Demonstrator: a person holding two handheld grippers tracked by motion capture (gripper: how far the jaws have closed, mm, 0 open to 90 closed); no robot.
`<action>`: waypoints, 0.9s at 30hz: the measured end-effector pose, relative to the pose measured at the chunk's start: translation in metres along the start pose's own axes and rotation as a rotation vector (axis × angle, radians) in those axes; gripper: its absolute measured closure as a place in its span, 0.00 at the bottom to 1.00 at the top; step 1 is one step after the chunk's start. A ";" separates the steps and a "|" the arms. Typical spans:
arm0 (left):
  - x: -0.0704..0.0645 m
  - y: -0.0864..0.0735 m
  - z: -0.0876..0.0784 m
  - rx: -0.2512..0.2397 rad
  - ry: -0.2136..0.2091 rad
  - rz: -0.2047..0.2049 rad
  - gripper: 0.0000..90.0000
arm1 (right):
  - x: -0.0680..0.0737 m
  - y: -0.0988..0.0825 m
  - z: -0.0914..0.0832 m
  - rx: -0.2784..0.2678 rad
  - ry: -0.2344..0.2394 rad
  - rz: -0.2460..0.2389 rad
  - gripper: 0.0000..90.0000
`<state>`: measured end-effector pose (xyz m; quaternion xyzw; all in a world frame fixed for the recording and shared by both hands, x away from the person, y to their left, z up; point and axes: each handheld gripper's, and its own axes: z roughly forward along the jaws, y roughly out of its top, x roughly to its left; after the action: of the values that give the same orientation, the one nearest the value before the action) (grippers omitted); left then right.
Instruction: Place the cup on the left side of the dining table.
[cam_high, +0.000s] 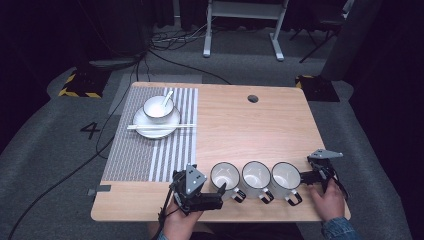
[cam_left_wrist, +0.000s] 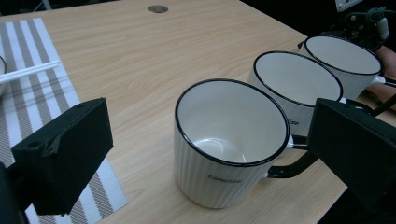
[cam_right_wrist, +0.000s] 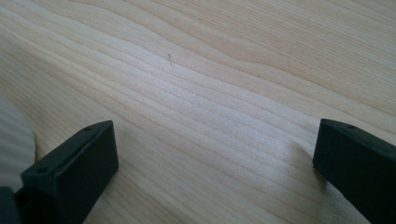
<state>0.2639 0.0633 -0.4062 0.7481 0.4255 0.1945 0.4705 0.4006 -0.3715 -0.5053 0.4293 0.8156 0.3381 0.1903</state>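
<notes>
I see three mugs (cam_high: 256, 178) along the table's (cam_high: 250, 135) near edge. My left gripper (cam_left_wrist: 210, 154) stands wide around the leftmost mug (cam_left_wrist: 229, 140); my right gripper (cam_right_wrist: 215, 168) gapes wide over bare wood.

the tabletop (cam_high: 250, 130) is pale wood with flowing grain. near its left edge lies a placemat (cam_high: 150, 150) striped grey and white, carrying a white plate (cam_high: 156, 129), bowl (cam_high: 158, 107) and chopsticks (cam_high: 160, 126). along the front edge stand three white ribbed mugs (cam_high: 256, 176), black-rimmed, black-handled.
</notes>
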 end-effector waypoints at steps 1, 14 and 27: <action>-0.002 -0.001 0.004 0.008 -0.009 0.002 0.01 | 0.000 0.000 0.000 0.000 0.000 0.000 0.00; -0.015 -0.018 0.032 0.121 -0.014 0.041 0.00 | 0.000 0.000 0.000 0.000 0.000 0.000 0.00; -0.010 -0.031 0.059 0.272 -0.009 0.076 0.00 | 0.000 0.000 0.000 0.000 0.000 0.000 0.00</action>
<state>0.2850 0.0287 -0.4605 0.8215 0.4173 0.1494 0.3587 0.4006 -0.3715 -0.5053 0.4294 0.8155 0.3380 0.1903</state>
